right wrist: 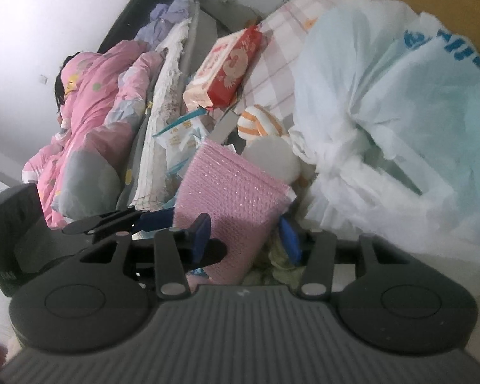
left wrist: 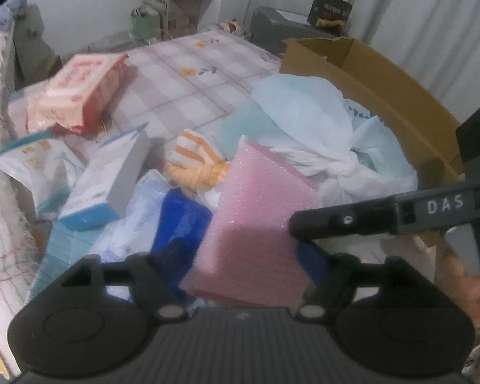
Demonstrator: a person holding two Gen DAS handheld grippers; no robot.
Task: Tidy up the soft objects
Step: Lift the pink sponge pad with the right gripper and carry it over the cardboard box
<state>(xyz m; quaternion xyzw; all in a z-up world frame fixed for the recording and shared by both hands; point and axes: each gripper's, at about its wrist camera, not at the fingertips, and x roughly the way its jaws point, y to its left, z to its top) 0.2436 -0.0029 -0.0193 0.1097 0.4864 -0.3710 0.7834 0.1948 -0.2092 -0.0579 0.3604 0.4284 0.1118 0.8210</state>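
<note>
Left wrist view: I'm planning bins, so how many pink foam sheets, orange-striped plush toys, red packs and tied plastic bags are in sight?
foam sheet: 1
plush: 1
red pack: 1
tied bag: 1
Total: 4

The pink bubble-wrap sheet (left wrist: 256,224) covers most of the left gripper's (left wrist: 240,256) blue pads, so whether they touch it cannot be told. In the right wrist view the same sheet's lower edge drops behind the right gripper (right wrist: 244,235) body, and contact with the right pad is unclear. The cardboard box (left wrist: 384,89) is half buried under the white plastic bag (left wrist: 320,121). Print on the red tissue pack (left wrist: 80,92) is too blurred to read. A hand (left wrist: 473,291) is cut by the frame edge.
</note>
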